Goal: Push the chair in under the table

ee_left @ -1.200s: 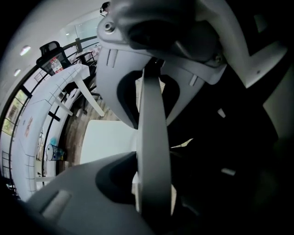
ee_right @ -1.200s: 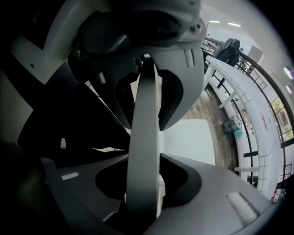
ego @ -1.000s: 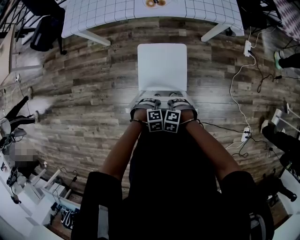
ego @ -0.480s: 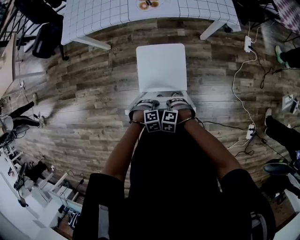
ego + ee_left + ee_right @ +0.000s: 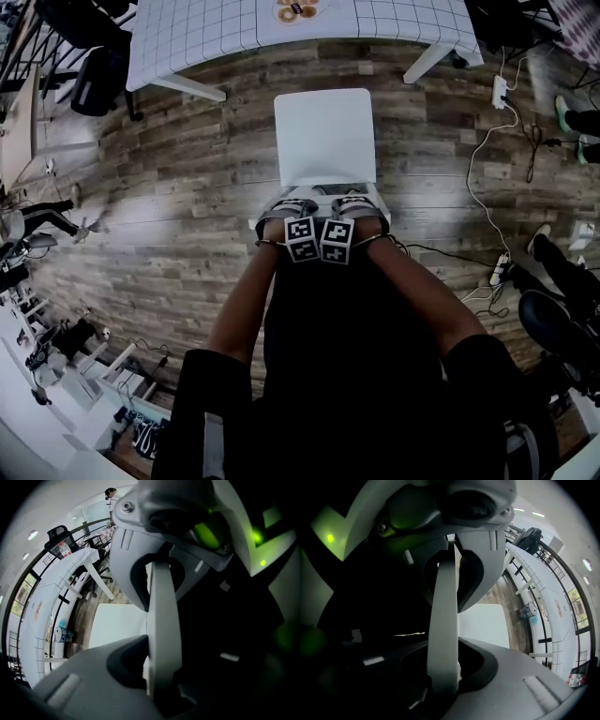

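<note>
Head view: the white chair (image 5: 323,136) stands on the plank floor (image 5: 178,197), just near of the table (image 5: 216,33). Its seat is wholly clear of the tabletop, with a strip of floor between them. A plate (image 5: 295,11) at the table's far edge holds small round pieces, too small to name. The left gripper (image 5: 292,204) and right gripper (image 5: 356,202) sit side by side on the top edge of the chair's back and point steeply down.

Left gripper view: the jaws stand narrow, clamped on the thin white back panel (image 5: 161,620) that runs between them. The seat (image 5: 117,625) lies beyond. A small clear bin (image 5: 63,633) with something blue in it stands under the table.

Right gripper view: these jaws are likewise narrow and pinch the back panel (image 5: 443,620). The same bin (image 5: 529,610) shows at the right.

Against the frame a second ago, chair, table and both claws keep their places, and the gap of floor is unchanged.
</note>
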Motion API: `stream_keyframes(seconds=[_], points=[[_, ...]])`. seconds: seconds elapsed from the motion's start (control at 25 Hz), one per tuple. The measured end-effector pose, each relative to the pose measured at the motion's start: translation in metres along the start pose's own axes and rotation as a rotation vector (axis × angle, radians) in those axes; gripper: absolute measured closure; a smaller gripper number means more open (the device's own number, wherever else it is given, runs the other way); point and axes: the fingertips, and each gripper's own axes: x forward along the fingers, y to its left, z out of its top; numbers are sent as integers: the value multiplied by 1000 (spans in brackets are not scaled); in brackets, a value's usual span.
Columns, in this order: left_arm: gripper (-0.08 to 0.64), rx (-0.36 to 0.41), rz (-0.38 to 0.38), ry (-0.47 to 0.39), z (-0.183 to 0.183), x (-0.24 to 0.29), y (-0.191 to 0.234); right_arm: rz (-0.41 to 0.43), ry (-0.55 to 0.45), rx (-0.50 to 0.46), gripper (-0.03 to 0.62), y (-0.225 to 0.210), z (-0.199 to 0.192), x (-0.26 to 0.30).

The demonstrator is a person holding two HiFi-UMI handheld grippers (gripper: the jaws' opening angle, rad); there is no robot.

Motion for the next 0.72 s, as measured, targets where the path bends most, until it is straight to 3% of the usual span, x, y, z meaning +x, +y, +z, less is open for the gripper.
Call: stream_keyframes(seconds=[0.72], points=[[479, -39, -39, -10, 11, -18, 67, 52, -1, -4, 523, -68, -5, -15]])
